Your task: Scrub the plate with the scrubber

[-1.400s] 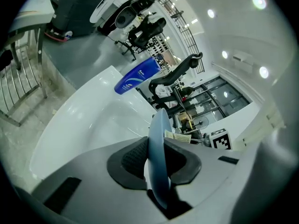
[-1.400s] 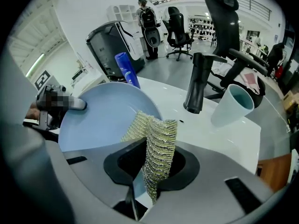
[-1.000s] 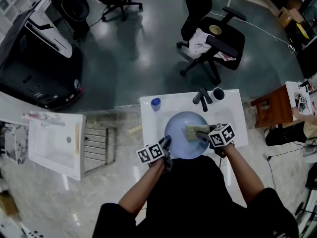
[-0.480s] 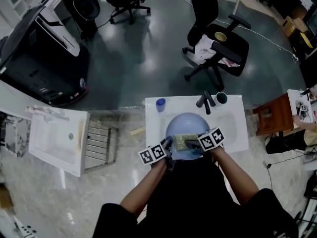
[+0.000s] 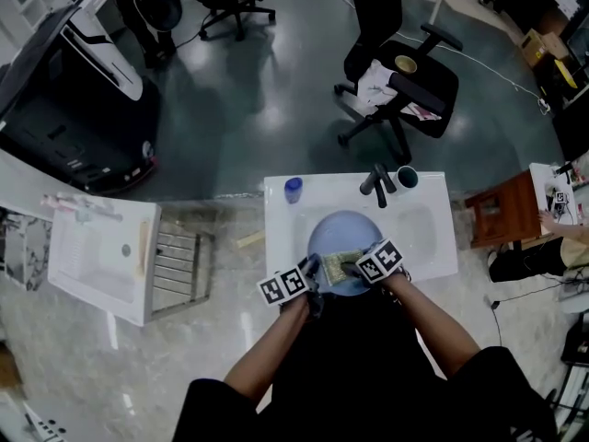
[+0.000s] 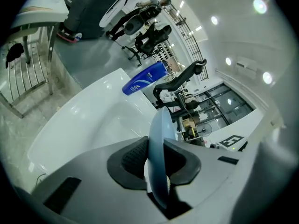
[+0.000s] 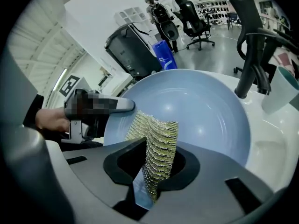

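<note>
While both shut, left tongs (image 6: pixel 157 158) on one plate (image 7: pixel 205 108), right tongs (image 7: pixel 156 164) on one scrubber (image 7: pixel 158 136)

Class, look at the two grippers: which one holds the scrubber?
The right gripper: its jaws are shut on the yellow-green scrubber, whereas the left gripper clamps the blue plate by its rim.

Evenly bright indoors, lit by ceiling lights (image 6: pixel 258 4). Glare on glossy floor (image 5: pixel 267 99) and white sink (image 6: pixel 88 120). Strong fisheye bending and dark corners in both gripper views.
</note>
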### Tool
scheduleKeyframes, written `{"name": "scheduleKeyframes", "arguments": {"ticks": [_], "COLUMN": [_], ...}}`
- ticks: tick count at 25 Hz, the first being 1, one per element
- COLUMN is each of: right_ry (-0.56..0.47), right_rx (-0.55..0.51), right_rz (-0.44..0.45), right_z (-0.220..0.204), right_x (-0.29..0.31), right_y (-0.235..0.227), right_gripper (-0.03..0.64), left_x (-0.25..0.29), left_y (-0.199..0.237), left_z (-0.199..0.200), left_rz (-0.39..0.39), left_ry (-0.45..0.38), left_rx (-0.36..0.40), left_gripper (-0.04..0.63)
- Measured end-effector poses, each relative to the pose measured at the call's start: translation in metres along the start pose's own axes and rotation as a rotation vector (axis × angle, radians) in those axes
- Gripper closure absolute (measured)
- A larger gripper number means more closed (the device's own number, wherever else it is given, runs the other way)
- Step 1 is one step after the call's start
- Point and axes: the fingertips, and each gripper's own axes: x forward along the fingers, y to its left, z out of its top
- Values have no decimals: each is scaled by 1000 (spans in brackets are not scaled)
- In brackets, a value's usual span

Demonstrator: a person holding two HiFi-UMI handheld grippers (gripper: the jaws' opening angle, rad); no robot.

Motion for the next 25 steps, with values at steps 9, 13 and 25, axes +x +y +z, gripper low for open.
{"name": "scheduleKeyframes", "arguments": {"ticks": [9,13,25], "right_ry": [68,93,127], "right_rx": [-67,-76,-61], "right_rz": [-127,-175,-295], "right_z": [-30,-42,-63], "right_x": [-18,-24,-46], "right_y": [-29,-49,-104], "right_gripper": [548,548,548], "left_x": [9,13,22], "left_y": [-4,-4,-18], "left_z": [-12,-15,-21], "left_rz": [-56,-51,-62], "left_ry": [59,72,105], "left_rx": [-14,-4,18], "left_gripper": [541,540,534]}}
